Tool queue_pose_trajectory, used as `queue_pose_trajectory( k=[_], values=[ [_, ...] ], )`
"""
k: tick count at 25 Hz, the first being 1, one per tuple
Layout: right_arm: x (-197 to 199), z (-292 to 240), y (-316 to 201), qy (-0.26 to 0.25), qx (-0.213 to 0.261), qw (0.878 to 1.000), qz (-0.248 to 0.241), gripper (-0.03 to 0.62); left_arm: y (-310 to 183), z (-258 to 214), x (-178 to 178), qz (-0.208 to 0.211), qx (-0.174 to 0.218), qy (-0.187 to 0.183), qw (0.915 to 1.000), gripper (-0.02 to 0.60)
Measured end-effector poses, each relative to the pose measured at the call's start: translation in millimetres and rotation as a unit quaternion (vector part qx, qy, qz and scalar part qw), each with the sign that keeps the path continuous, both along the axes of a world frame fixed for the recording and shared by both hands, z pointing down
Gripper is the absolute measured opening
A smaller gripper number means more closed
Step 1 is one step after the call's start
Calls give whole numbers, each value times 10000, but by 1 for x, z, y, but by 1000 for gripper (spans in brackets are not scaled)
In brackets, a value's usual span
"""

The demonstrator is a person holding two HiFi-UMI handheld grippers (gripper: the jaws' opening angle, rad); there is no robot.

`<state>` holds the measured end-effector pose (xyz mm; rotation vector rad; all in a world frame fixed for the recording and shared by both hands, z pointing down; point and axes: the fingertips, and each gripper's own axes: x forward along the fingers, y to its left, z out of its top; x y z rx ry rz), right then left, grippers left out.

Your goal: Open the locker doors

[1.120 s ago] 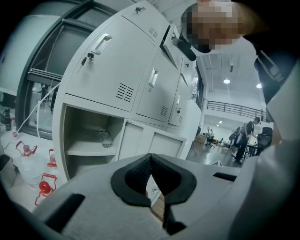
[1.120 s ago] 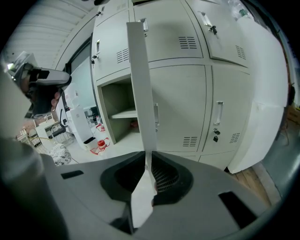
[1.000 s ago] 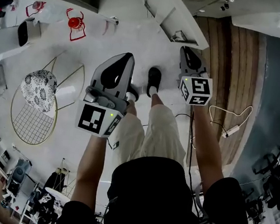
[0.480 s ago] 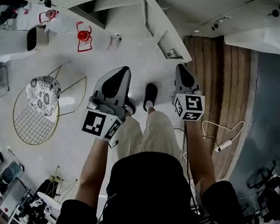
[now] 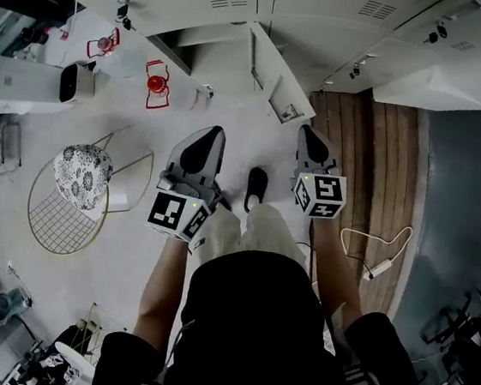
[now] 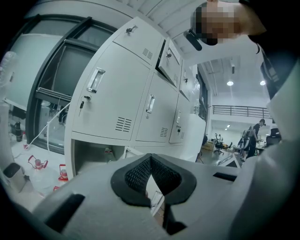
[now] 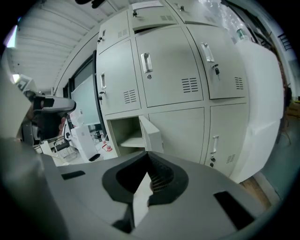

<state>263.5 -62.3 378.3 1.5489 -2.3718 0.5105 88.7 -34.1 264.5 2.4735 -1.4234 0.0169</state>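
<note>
On my left gripper (image 6: 151, 157) the fingers are pressed together with nothing between them. On my right gripper (image 7: 148, 155) they have just closed, also on nothing. The white lockers (image 7: 173, 79) stand ahead of both sets of fingers, well apart. One lower locker door (image 7: 151, 133) hangs open just above my right fingertips, and the doors to its right are shut.

— Where does the head view sit?
— High overhead, facing steeply down at the floor (image 5: 121, 251), with the locker bank (image 5: 271, 1) far off along its top edge.
— And the gripper views?
— Lower, roughly level, nearer the lockers. Both share the open lower compartment (image 7: 123, 131).
</note>
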Motion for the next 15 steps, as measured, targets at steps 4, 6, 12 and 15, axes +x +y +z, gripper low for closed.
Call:
queue_pose_trajectory(
  k=[4, 6, 12, 15],
  values=[
    [-7, -33, 4, -38, 164, 9998, -79, 5, 6, -20, -8, -104, 153, 46, 9998, 15],
    [-12, -50, 6, -56, 231, 9996, -138, 5, 8, -31, -13, -157, 254, 61, 9995, 15],
    [-30, -110, 7, -169, 564, 9976, -354, 5, 13, -67, -24, -226, 554, 93, 9982, 15],
    [-38, -138, 8, -180, 762, 9958, -466, 6, 17, -84, -27, -221, 675, 118, 9974, 15]
  ],
)
